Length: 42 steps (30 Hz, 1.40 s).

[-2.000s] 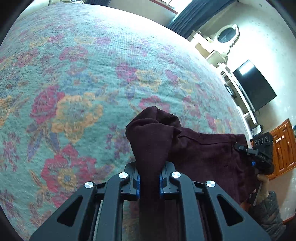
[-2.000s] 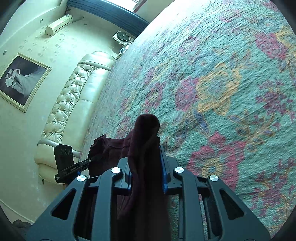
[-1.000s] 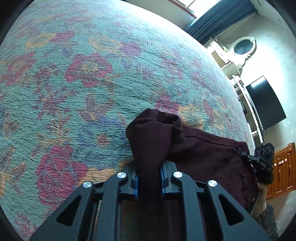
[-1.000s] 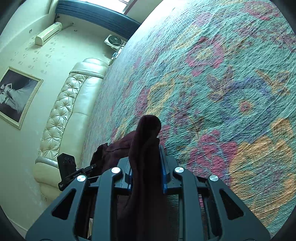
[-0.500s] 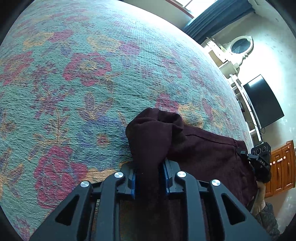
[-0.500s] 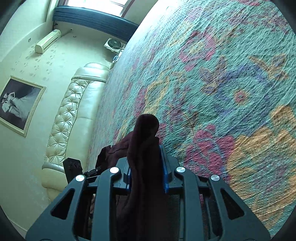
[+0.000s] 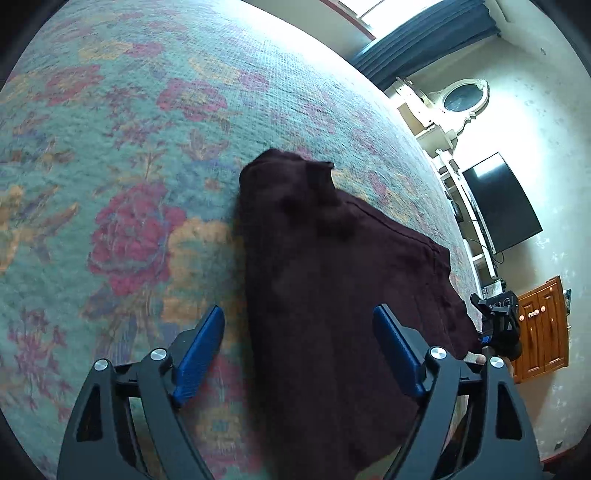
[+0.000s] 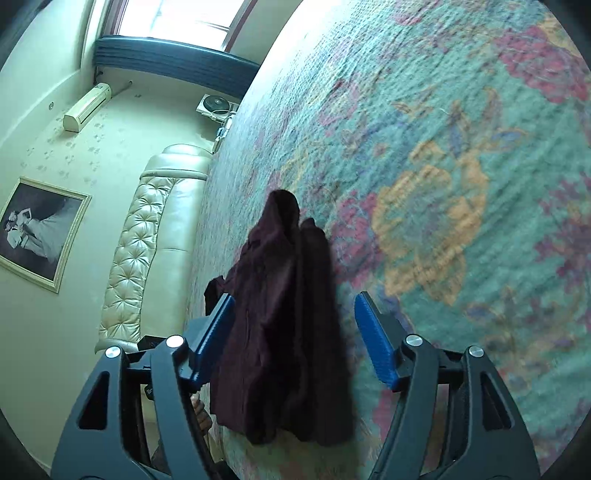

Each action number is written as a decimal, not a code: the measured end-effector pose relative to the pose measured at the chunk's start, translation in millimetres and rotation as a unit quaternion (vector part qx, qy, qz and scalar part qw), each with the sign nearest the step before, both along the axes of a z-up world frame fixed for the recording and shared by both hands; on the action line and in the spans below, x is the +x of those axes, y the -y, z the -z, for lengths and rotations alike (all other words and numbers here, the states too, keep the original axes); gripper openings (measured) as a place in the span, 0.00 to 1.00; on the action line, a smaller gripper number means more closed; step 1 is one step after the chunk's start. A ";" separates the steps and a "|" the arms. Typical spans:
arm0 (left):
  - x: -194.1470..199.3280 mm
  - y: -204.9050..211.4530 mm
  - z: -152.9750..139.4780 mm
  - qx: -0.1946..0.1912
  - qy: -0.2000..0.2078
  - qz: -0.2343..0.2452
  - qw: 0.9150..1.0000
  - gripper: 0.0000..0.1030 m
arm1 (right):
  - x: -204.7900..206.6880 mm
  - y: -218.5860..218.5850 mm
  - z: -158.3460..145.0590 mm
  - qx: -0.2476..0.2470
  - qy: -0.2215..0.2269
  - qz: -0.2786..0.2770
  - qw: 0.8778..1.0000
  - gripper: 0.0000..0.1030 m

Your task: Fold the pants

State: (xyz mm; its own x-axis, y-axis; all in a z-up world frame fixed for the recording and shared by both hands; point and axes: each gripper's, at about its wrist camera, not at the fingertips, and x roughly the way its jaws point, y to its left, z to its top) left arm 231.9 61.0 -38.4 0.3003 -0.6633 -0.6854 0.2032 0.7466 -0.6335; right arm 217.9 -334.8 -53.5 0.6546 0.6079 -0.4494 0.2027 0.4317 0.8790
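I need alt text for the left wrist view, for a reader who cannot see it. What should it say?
Dark maroon pants lie on a floral bedspread between the left gripper, whose blue fingers are opening and do not touch the cloth. At the right edge the right gripper is by the pants' far end, with a black TV behind.

Floral bedspread point(image 7: 147, 155); tufted cream headboard point(image 8: 136, 258); dark TV point(image 7: 498, 203); bright window point(image 8: 177, 14).
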 end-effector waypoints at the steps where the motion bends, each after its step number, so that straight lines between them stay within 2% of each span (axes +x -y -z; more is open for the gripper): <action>1: -8.8 -2.7 1.8 -0.007 -0.005 0.000 1.000 0.79 | -7.8 -1.4 1.0 0.006 -0.002 0.000 1.000 0.66; 7: -53.9 -7.9 10.8 -0.081 -0.042 0.007 0.996 0.79 | -31.8 -21.5 4.7 0.023 0.003 -0.015 1.000 0.69; 10: -57.3 -0.5 10.6 -0.071 -0.035 0.010 0.997 0.79 | -29.6 -31.9 4.7 0.019 0.002 -0.014 1.000 0.70; 13: -54.0 1.8 11.4 -0.078 -0.040 0.007 0.996 0.79 | -23.3 -44.1 1.7 0.004 0.001 -0.028 1.000 0.70; 14: -53.3 3.0 12.1 -0.073 -0.042 0.003 0.996 0.72 | -22.0 -47.4 1.5 -0.002 -0.001 -0.033 0.999 0.61; 15: -53.5 3.7 13.7 -0.057 -0.043 -0.002 0.997 0.56 | -17.8 -51.4 2.5 -0.009 -0.011 -0.041 0.999 0.52; 16: -52.8 5.6 15.0 -0.036 -0.043 -0.008 0.998 0.46 | -15.7 -54.0 4.6 -0.004 -0.014 -0.041 0.999 0.44; 17: -53.0 6.0 16.0 -0.010 -0.041 -0.016 0.999 0.30 | -16.9 -54.0 6.8 0.002 -0.010 -0.038 0.999 0.39; 21: -56.1 5.0 16.6 -0.007 -0.041 -0.023 0.999 0.20 | -20.9 -53.6 8.6 0.007 0.001 -0.031 1.000 0.37; 27: -60.3 17.2 4.1 0.043 -0.013 -0.023 0.999 0.16 | -21.8 -55.8 6.2 0.004 0.001 -0.029 1.000 0.36; 32: -58.0 12.1 6.8 0.030 -0.019 -0.026 0.999 0.15 | -23.4 -55.0 5.8 0.003 0.001 -0.029 1.000 0.36; 42: -59.5 11.6 3.5 0.028 -0.016 -0.027 0.999 0.15 | -21.1 -54.0 5.6 -0.001 0.001 -0.030 1.000 0.36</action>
